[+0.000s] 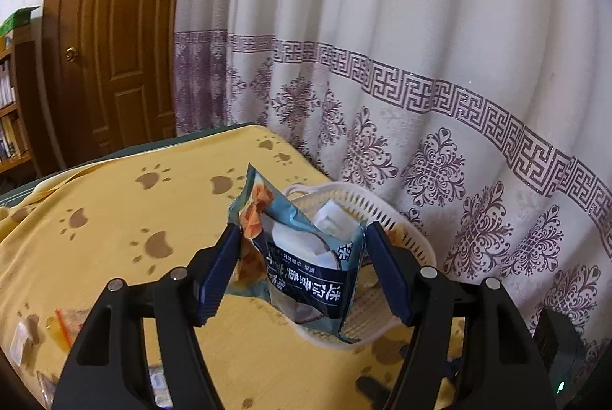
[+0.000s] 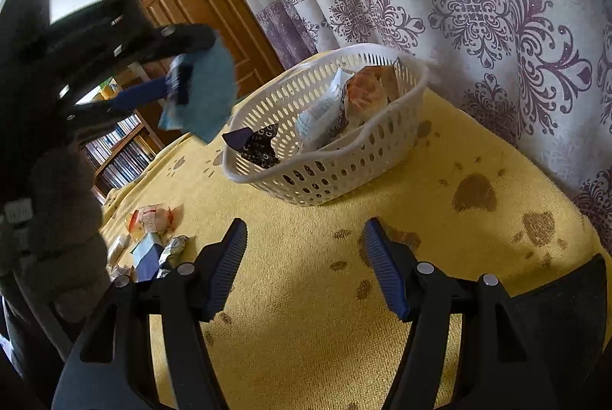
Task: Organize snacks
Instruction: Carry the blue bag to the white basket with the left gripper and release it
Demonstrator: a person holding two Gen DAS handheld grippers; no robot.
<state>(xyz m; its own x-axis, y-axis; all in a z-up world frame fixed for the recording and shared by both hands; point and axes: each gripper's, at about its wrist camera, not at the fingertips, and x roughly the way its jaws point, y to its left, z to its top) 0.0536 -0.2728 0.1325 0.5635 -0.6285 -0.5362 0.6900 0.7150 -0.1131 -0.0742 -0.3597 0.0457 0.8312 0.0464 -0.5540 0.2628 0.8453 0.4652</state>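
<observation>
Left tongs (image 1: 302,268) pinch one snack bag (image 1: 306,268); right tongs (image 2: 304,268) spread; basket (image 2: 325,176) holds perhaps three.

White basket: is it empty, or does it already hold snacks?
Not empty. The basket holds at least three packets: a dark one, a pale one and an orange one.

Surface draped in yellow paw-print cloth (image 2: 306,314); white curtain with purple pattern (image 1: 382,65) at 12 to 3 o'clock, brown panelled door (image 1: 114,39) at 10, bookshelf (image 1: 11,119) at 9.
</observation>
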